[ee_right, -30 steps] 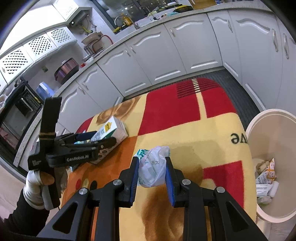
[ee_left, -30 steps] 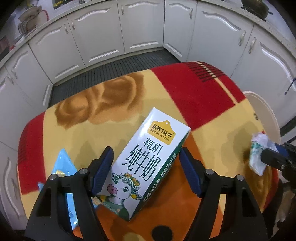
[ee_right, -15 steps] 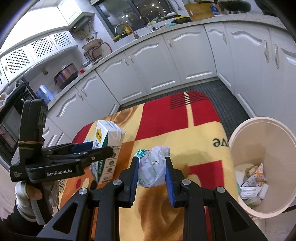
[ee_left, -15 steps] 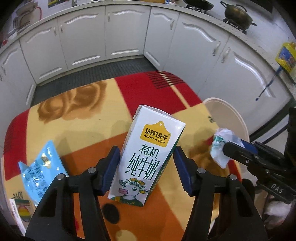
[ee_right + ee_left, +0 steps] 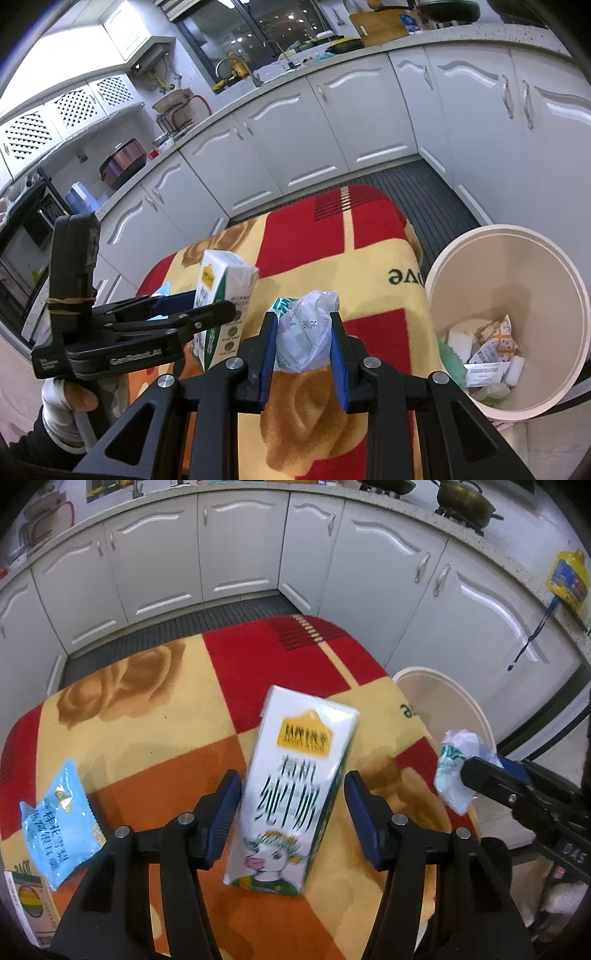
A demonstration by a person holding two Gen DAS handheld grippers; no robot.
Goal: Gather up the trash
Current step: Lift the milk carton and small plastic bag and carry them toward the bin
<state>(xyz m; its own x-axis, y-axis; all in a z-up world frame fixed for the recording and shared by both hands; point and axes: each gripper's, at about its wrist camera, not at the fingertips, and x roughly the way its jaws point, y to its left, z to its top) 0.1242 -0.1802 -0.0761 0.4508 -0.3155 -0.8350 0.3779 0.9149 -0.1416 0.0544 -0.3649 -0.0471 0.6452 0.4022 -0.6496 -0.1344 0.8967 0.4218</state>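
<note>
A milk carton (image 5: 291,797) was seen upright between the blue pads of the left gripper (image 5: 291,812). In the left wrist view a gap showed on each side of the carton, and the carton was blurred; whether the pads were touching it could not be told from either view. The carton's foot was seen over the orange patch of a patterned blanket (image 5: 155,716) spread over the table.

A crumpled plastic bag (image 5: 304,330) was pinched between the pads of the right gripper (image 5: 303,345), and it was held above the blanket, near the blanket's right edge.

A cream round bin (image 5: 476,240) was seen standing on the floor just beside that edge, to the right of the held bag. Crumpled paper, white wrappers and a printed packet (image 5: 491,347) were seen lying at its bottom; most of its inner wall was bare.

A light blue snack packet (image 5: 59,823) was seen lying flat on the blanket to the left of the left gripper, and a small box with rainbow stripes (image 5: 27,904) lay just beyond it at the picture's edge.
</note>
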